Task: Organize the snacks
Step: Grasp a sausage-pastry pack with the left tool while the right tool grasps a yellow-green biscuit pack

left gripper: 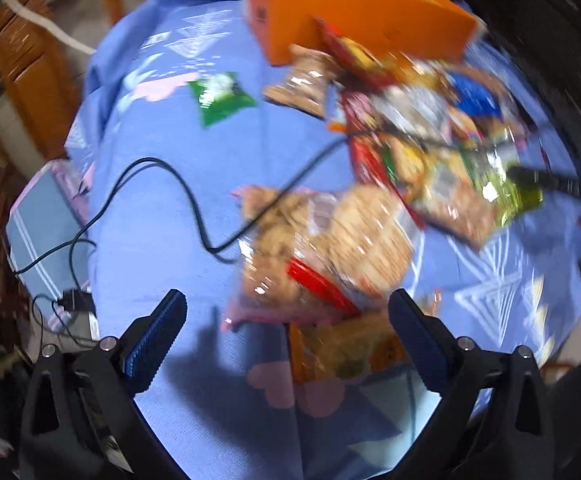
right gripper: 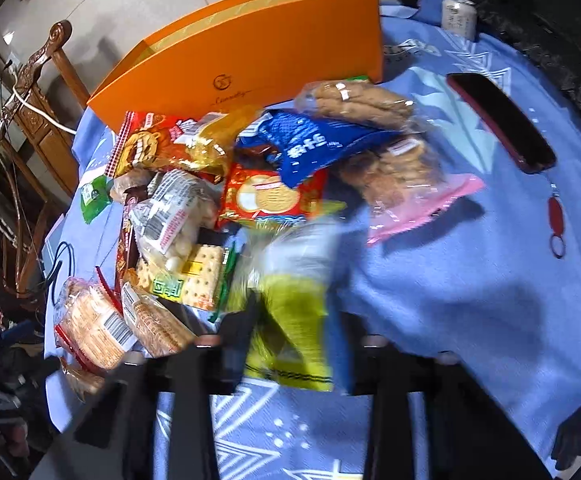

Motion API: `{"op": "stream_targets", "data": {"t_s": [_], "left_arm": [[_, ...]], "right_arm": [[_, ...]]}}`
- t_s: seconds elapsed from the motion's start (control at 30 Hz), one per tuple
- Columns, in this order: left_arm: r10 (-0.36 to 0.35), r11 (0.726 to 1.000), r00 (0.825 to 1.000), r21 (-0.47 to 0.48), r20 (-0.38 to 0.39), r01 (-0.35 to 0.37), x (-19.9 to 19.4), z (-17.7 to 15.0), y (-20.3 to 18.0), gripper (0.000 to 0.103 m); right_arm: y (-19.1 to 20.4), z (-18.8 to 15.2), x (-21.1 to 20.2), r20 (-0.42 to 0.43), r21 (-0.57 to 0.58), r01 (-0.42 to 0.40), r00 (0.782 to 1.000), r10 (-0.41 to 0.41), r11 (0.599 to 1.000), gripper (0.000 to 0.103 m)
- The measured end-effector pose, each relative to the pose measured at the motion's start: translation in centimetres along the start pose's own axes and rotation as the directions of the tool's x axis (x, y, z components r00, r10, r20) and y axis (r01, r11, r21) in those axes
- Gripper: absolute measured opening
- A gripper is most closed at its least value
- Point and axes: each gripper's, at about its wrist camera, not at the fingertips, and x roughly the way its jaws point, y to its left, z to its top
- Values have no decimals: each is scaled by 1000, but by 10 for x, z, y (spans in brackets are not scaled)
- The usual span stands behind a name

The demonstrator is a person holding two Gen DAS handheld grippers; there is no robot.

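We are judging this to be the picking step: lifting one packet toward the orange box. The right gripper is pinching a yellow-green packet on the near side of the snack pile, which lies just in front of the box. Next we need a steady carry over the box's rim. The left gripper is hovering wide open, empty, above a clear biscuit bag nearer us than the box.

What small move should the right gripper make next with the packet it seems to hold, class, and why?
Probably carry the blurred yellow-green snack packet toward the open orange cardboard box. The right gripper appears shut on the packet, the box stands open behind the snack pile, and the left gripper hangs open above the blue cloth, free to pick next.
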Motion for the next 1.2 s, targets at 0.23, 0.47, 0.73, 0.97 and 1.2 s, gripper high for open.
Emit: {"op": "stream_targets", "data": {"t_s": [0.23, 0.47, 0.73, 0.97, 1.2], "left_arm": [[-40, 989, 998, 140, -42, 46, 23, -20, -31, 99], [-79, 972, 995, 218, -68, 92, 43, -36, -55, 99], [-126, 980, 992, 157, 27, 120, 31, -33, -41, 53], [-208, 972, 978, 117, 13, 205, 22, -22, -37, 44], [-263, 960, 965, 104, 16, 259, 24, -13, -55, 64]], "right_arm": [[2, -3, 1, -13, -41, -16, 1000, 15, 999, 27], [4, -7, 24, -124, -4, -86, 989, 85, 996, 35], [7, -16, 8, -68, -23, -82, 994, 80, 996, 0], [8, -22, 1, -56, -51, -77, 996, 74, 996, 0], [1, -25, -6, -47, -38, -75, 996, 73, 996, 0]]}}
